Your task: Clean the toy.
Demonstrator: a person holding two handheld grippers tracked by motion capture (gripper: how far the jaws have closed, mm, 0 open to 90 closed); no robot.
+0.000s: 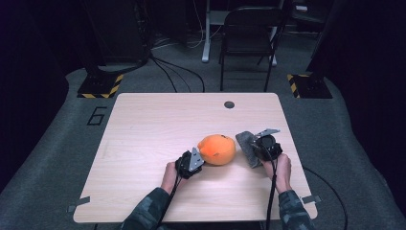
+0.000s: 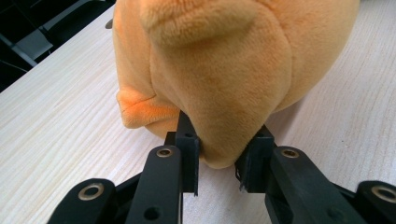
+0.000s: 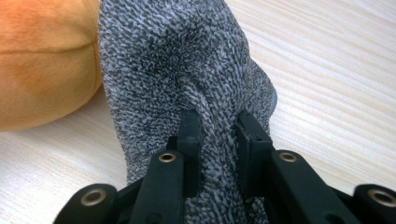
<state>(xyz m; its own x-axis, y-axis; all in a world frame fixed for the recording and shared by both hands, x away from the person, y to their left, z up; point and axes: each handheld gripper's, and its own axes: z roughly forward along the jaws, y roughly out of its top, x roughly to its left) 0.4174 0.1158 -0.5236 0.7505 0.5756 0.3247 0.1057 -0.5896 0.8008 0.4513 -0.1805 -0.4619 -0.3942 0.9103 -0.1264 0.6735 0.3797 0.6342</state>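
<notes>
Two grippers, each pinching something soft on the bench (image 1: 143,124).
Left gripper (image 2: 217,161) has its fingers (image 2: 188,154) narrowed on a fold of the orange plush toy (image 2: 224,60), which sits near the bench's middle. Right gripper (image 3: 218,140) holds the grey sock (image 3: 177,70) between nearly closed fingers, just beside the toy.

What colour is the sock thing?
The sock is grey, speckled dark and light; the right gripper view shows it best, pinched in the right gripper.
</notes>
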